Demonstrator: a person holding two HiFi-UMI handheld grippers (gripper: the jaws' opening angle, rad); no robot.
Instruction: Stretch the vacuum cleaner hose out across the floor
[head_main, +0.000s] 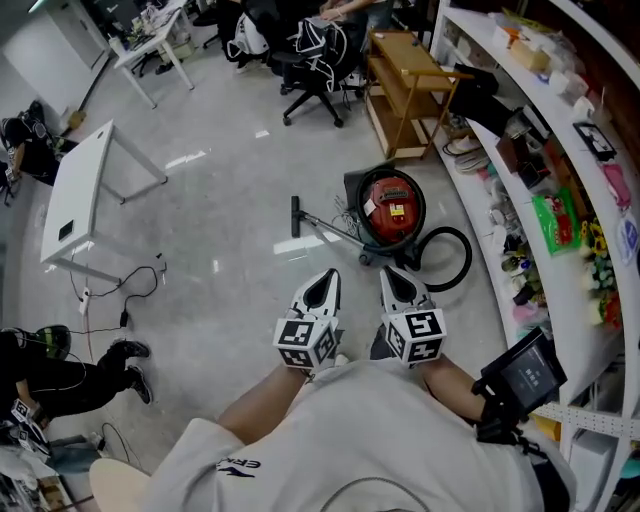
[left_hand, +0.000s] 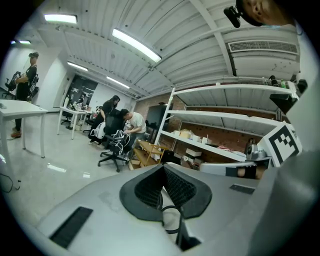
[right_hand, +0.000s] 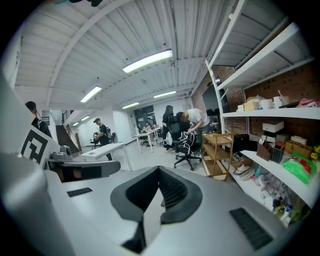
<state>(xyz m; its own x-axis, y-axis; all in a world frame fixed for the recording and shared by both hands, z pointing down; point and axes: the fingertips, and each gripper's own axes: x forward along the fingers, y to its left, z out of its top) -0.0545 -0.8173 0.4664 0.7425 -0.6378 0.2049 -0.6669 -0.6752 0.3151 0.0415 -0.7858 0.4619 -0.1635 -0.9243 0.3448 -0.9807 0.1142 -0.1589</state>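
Note:
A red and black canister vacuum cleaner (head_main: 392, 207) sits on the grey floor near the shelving. Its black hose (head_main: 448, 258) curls in a loop to its right. A metal wand (head_main: 335, 228) with a black floor head (head_main: 295, 215) lies to its left. My left gripper (head_main: 322, 289) and right gripper (head_main: 399, 284) are held side by side close to my body, short of the vacuum, both shut and empty. In the left gripper view (left_hand: 162, 172) and the right gripper view (right_hand: 159, 177) the jaws are closed, pointing level across the room.
Long white shelving (head_main: 560, 200) with goods runs along the right. A wooden cart (head_main: 405, 90) and an office chair (head_main: 315, 70) stand beyond the vacuum. A white table (head_main: 80, 195) is at left, with cables (head_main: 120, 290) on the floor. A seated person's legs (head_main: 70, 375) show at lower left.

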